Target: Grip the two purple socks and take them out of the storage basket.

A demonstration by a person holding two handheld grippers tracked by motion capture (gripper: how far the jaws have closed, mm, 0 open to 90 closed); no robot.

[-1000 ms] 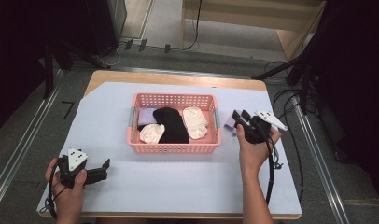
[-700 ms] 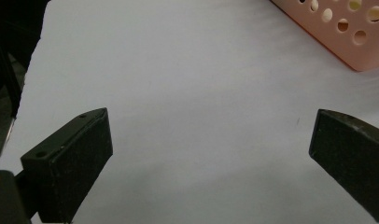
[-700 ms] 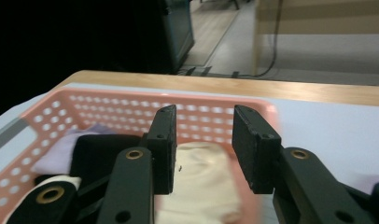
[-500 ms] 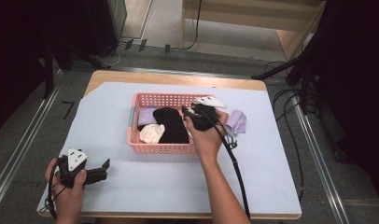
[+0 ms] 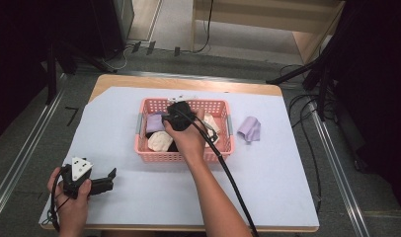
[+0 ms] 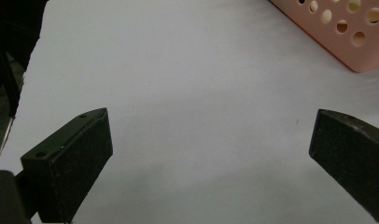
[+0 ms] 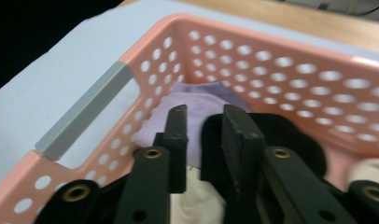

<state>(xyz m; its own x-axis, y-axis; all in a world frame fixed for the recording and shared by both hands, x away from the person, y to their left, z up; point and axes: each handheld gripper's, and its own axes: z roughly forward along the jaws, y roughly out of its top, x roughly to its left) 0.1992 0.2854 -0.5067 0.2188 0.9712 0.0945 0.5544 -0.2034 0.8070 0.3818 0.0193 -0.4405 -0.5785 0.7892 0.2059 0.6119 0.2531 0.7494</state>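
A pink perforated basket [image 5: 183,157] stands mid-table and holds a lilac sock [image 5: 155,121], a cream sock [image 5: 160,141] and a black sock [image 7: 290,135]. My right gripper [image 5: 172,116] reaches into the basket's left half. Its jaws stand close together just above the lilac sock [image 7: 201,100], with only a narrow gap and nothing clamped between them [image 7: 205,112]. Another lilac sock [image 5: 250,129] lies on the table to the right of the basket. My left gripper [image 5: 108,177] rests near the front left corner, its jaws wide apart over bare white cover [image 6: 211,140].
A white sheet [image 5: 287,177] covers the wooden table. The basket's corner [image 6: 360,42] lies ahead and to the right of the left gripper. The right gripper's cable [image 5: 228,173] trails along the forearm toward the front edge. Metal rails run down both sides.
My right gripper has moved left, from beside the basket's right end into its left half. A lilac sock now lies on the table where it was. The left gripper stayed still.
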